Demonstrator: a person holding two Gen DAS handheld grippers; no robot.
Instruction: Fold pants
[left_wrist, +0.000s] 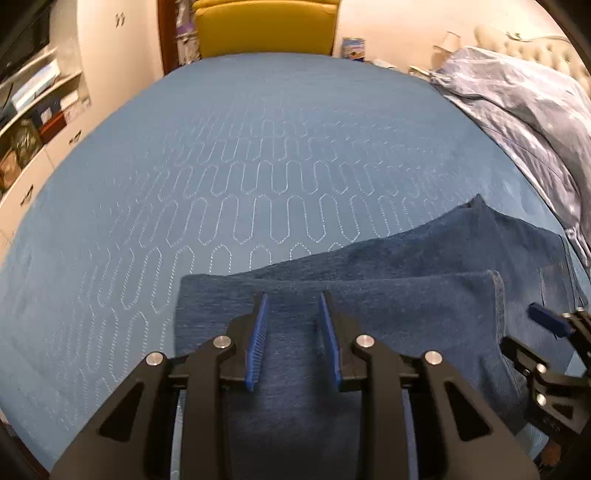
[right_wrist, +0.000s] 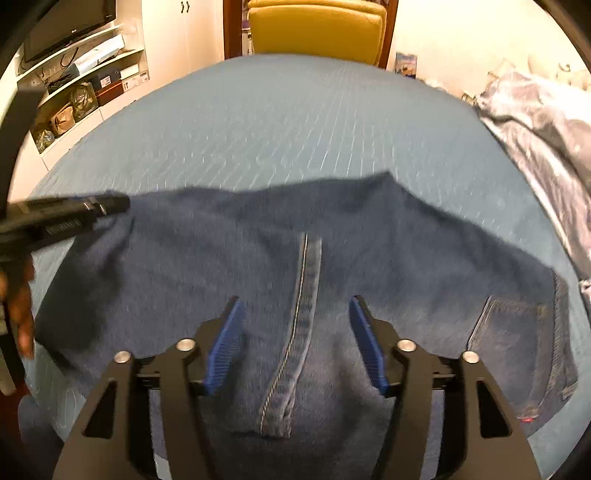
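Note:
Dark blue jeans (left_wrist: 388, 295) lie folded on the blue quilted bed (left_wrist: 240, 166), the legs doubled over toward the waist. My left gripper (left_wrist: 293, 299) hovers open over the folded leg end, nothing between its blue pads. In the right wrist view the jeans (right_wrist: 258, 266) spread across the bed, a hem seam (right_wrist: 304, 314) running up the middle and a back pocket (right_wrist: 517, 332) at right. My right gripper (right_wrist: 295, 302) is open above that seam, holding nothing. The right gripper also shows at the right edge of the left wrist view (left_wrist: 550, 325). The left gripper's body (right_wrist: 62, 218) shows blurred at left.
A crumpled pale blue duvet (left_wrist: 524, 122) lies along the bed's right side. A yellow chair (left_wrist: 266, 26) stands beyond the far edge. Shelves with boxes and bags (right_wrist: 81, 92) line the left wall. A person's hand (right_wrist: 22, 314) is at the left edge.

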